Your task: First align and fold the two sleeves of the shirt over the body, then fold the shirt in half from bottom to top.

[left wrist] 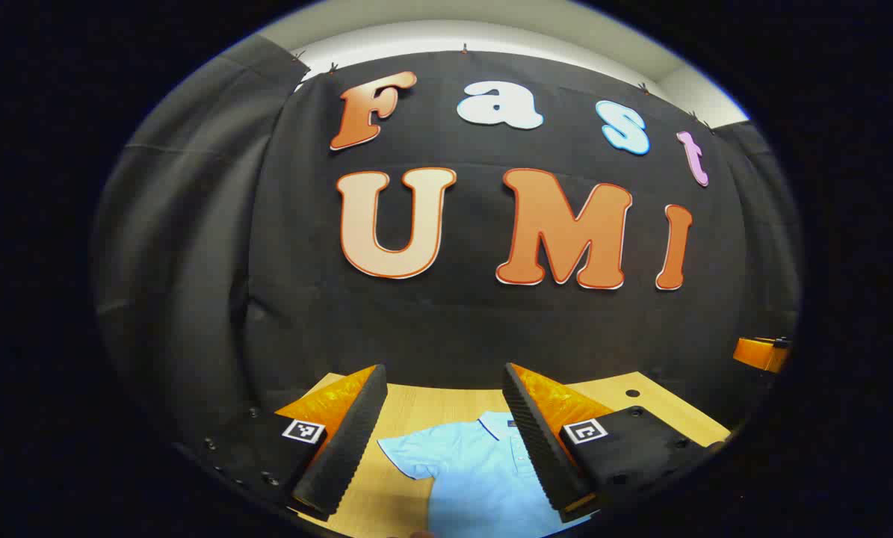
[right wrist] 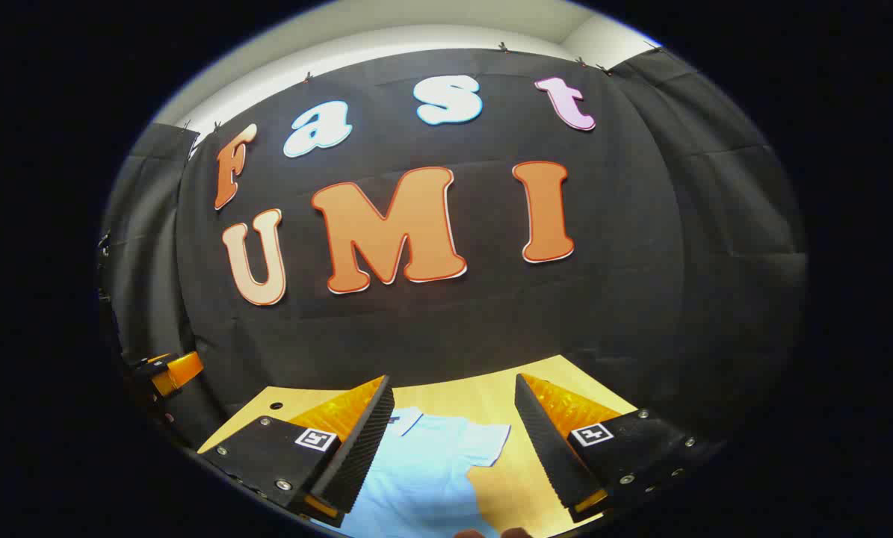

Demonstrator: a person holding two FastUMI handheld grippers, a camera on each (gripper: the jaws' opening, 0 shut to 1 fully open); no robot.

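Observation:
A light blue polo shirt lies flat on the wooden table, collar toward the back wall. In the left gripper view its one short sleeve spreads out between the fingers of my left gripper, which is open and held above the table. In the right gripper view the shirt shows below, its other sleeve spread out to the side. My right gripper is open above it, with nothing between its fingers.
The black cloth wall stands close behind the table's far edge. Small holes mark the tabletop near the back corners. The other gripper shows at the side edge of each view.

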